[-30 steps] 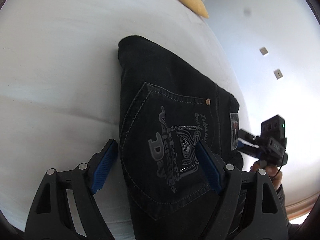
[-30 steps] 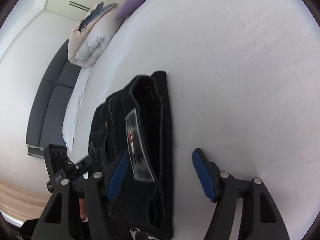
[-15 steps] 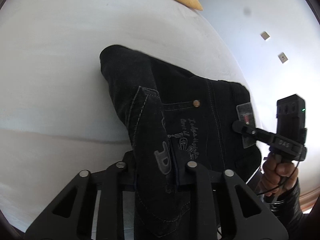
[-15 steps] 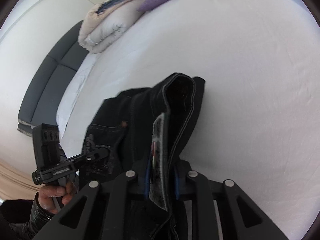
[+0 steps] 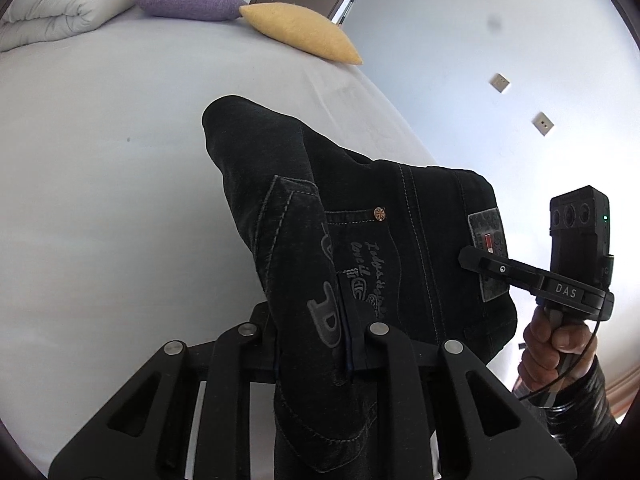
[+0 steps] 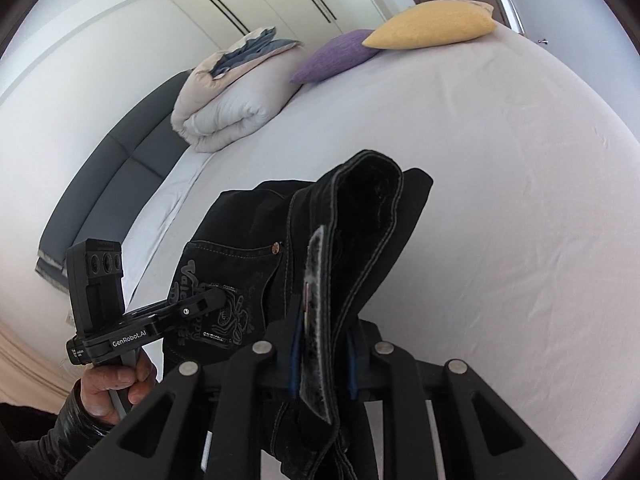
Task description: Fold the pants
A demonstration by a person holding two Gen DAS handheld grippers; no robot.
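The folded black denim pants [image 5: 360, 240] with grey printed lettering on the back pocket hang lifted above the white bed [image 5: 100, 200]. My left gripper [image 5: 316, 344] is shut on the pocket side of the bundle. My right gripper [image 6: 322, 352] is shut on the waistband end by the grey label patch [image 6: 316, 320]. The pants also show in the right wrist view [image 6: 248, 240]. Each gripper is seen from the other's view: the right one [image 5: 484, 264] and the left one [image 6: 208, 300], both clamped on the denim.
A yellow pillow [image 5: 300, 32] and a purple pillow [image 5: 192, 2] lie at the bed's far end, beside a rolled white duvet [image 6: 236, 96]. A dark grey sofa [image 6: 100, 188] stands along the wall past the bed's left edge. A white wall with sockets [image 5: 542, 123] is on the right.
Both grippers were open over the pants lying flat, then shut on them. They have since lifted the bundle off the bed.
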